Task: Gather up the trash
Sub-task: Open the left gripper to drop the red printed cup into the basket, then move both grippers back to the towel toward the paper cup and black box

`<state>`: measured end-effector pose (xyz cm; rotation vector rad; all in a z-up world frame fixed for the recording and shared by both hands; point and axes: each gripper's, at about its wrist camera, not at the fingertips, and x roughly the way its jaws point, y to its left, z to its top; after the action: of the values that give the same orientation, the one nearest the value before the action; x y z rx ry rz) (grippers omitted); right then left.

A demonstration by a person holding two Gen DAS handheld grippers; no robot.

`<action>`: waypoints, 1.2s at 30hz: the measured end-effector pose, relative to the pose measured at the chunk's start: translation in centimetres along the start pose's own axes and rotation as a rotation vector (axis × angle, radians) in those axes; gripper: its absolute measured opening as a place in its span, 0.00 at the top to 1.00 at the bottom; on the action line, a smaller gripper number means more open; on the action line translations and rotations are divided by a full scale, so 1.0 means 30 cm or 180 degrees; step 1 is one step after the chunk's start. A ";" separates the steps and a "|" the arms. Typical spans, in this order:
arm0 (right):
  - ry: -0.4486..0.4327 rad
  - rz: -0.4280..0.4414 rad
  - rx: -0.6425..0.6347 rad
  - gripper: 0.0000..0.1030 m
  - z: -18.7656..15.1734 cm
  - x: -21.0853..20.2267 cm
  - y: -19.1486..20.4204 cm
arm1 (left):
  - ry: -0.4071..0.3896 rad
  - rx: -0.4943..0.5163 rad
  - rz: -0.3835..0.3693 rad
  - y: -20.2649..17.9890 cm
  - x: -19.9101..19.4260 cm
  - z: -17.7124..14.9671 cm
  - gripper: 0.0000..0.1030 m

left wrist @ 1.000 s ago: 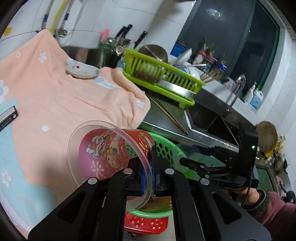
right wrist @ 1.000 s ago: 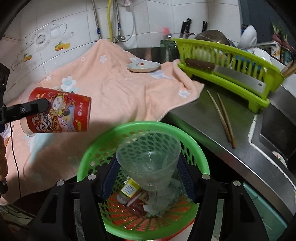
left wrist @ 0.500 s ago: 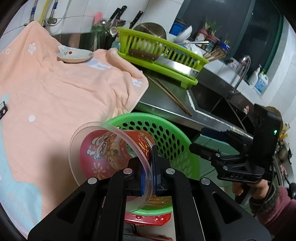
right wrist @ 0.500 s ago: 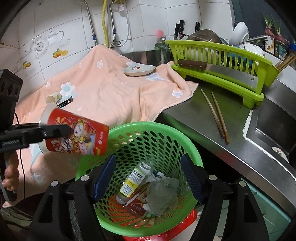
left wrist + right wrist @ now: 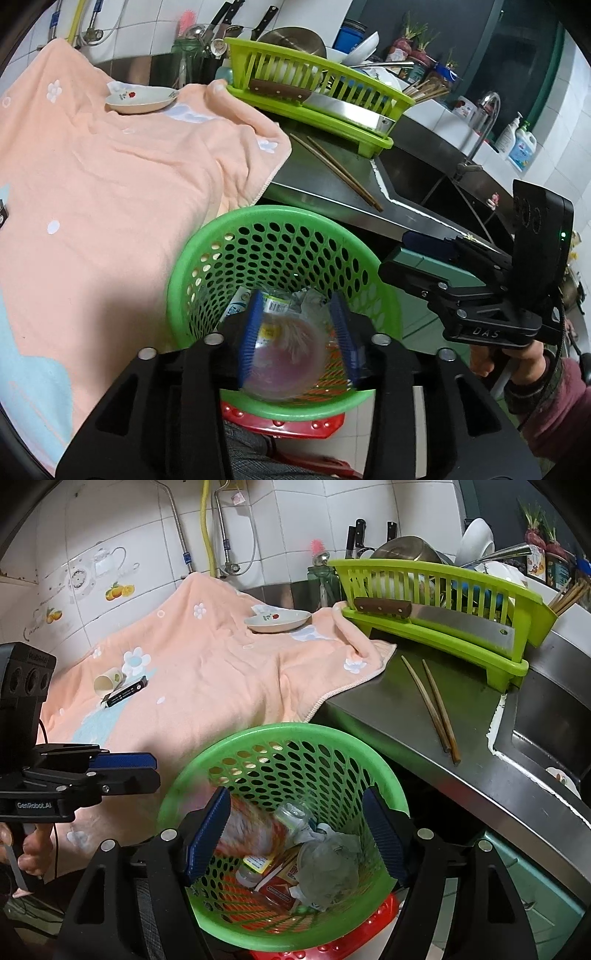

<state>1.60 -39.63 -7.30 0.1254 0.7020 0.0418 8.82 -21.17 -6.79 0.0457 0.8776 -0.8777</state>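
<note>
A: Fingers (image 5: pixel 251 328) of left gripper (image 5: pixel 297 332) just spread apart, nothing pinched; red cup (image 5: pixel 284 360) dropping free into green basket (image 5: pixel 207 258). Right gripper (image 5: pixel 295 834) spread wide too, empty.

B: Drop step, prob. done. Next: small cup (image 5: pixel 107 681) on towel (image 5: pixel 221 675), approx 10 o'clock of basket.

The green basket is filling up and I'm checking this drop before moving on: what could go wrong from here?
The red cup, blurred mid-fall between the left gripper's just-opened jaws, could bounce off the bottles and wrappers piled in the green basket. The basket stands on a red stool by the counter edge, so a knock from either gripper may tip it. A small paper cup on the towel may get overlooked.
</note>
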 end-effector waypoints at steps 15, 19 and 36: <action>0.0007 0.0124 -0.0128 0.31 0.047 0.026 0.076 | -0.0226 -0.0177 0.0275 0.127 -0.122 0.006 0.61; 0.0024 0.0191 -0.0209 0.31 0.071 0.052 0.123 | -0.0317 -0.0266 0.0376 0.187 -0.172 0.010 0.61; 0.0119 0.0607 -0.0493 0.31 0.217 0.186 0.380 | -0.0752 -0.0819 0.1154 0.588 -0.448 0.026 0.61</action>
<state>10.11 -28.55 -4.50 0.0427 0.7200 0.2813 17.08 -1.03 -2.39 -0.1176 0.7245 -0.4174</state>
